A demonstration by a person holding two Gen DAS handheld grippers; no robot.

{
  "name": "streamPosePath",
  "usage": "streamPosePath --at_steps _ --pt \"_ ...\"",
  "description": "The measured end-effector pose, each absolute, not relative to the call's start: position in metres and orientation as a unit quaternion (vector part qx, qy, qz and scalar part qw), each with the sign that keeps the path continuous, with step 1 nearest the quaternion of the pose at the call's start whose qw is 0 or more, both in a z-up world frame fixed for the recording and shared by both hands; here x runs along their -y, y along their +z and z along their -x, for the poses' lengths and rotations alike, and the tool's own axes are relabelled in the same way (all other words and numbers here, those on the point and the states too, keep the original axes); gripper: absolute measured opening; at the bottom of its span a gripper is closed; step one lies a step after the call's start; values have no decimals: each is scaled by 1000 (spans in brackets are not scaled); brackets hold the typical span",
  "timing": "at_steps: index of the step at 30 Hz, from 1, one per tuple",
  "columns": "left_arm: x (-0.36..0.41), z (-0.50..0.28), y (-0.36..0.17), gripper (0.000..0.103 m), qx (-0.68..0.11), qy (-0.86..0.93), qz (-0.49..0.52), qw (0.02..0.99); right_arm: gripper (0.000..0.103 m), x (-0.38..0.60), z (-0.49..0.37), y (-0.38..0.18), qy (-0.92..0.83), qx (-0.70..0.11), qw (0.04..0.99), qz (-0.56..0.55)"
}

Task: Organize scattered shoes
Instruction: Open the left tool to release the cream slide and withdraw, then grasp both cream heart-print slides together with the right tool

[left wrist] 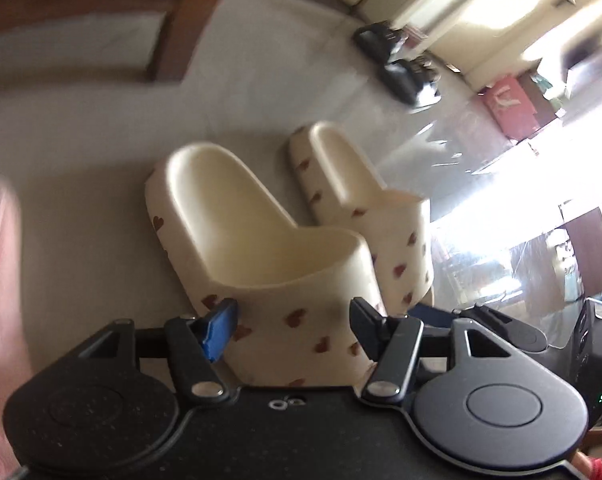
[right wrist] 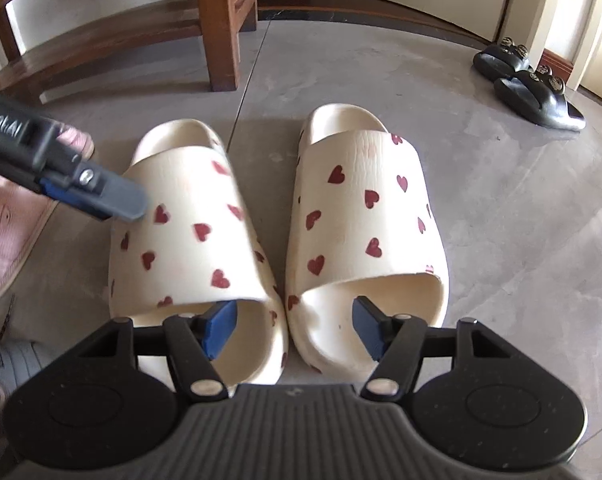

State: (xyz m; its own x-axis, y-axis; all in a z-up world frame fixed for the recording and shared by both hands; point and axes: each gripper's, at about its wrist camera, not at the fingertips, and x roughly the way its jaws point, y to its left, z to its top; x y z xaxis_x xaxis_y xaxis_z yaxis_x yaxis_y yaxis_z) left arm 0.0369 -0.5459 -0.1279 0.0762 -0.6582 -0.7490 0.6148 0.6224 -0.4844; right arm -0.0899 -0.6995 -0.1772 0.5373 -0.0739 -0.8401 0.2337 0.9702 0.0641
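We look down on a grey tiled floor (right wrist: pixel 501 208), the largest thing in both views. At its far side stands a wooden bench (right wrist: pixel 221 20), its legs planted on the tiles. Nearer us, in the middle of the floor, sits a pair of cream slippers printed with red hearts, side by side and almost touching at the toes. In the right wrist view their toes point toward us: the left cream slipper (right wrist: pixel 189 232) and the right cream slipper (right wrist: pixel 365 216) lie level and parallel.

Far off by the wall rests a pair of black sandals (right wrist: pixel 529 80) with round ornaments on the straps, well apart from the cream pair. At the left edge of the right wrist view we see a pink slipper (right wrist: pixel 5 240), partly cut off.

Our left gripper (left wrist: pixel 293 312) has its jaws apart on either side of the left cream slipper's strap; in the left wrist view its fingers flank the strap, but we cannot tell if the pads press on it. Seen from the right wrist, one finger of it lies against the outer edge of that strap.

Our right gripper (right wrist: pixel 295 316) hovers over the toes of both slippers with its jaws apart, one blue pad over each toe opening, gripping nothing.
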Motion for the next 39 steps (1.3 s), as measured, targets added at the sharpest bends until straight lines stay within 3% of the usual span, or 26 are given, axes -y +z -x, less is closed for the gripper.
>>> streamPosePath --at_steps 7,15,20,26,39 --pt "554 -20 -104 62 -496 -473 6 728 67 691 78 -181 -79 -460 880 -89" --pt "492 10 -95 63 -519 -474 -54 709 67 702 67 -188 -73 -454 881 -114" --pt "454 18 -99 63 -540 -453 -62 707 44 700 69 -191 -82 -422 898 -95" --pt "420 28 -88 63 -543 -437 -74 713 26 692 77 -189 -100 -376 919 -65" --pt "386 45 -47 63 -521 -447 -91 722 22 712 84 -140 -122 -293 936 -153"
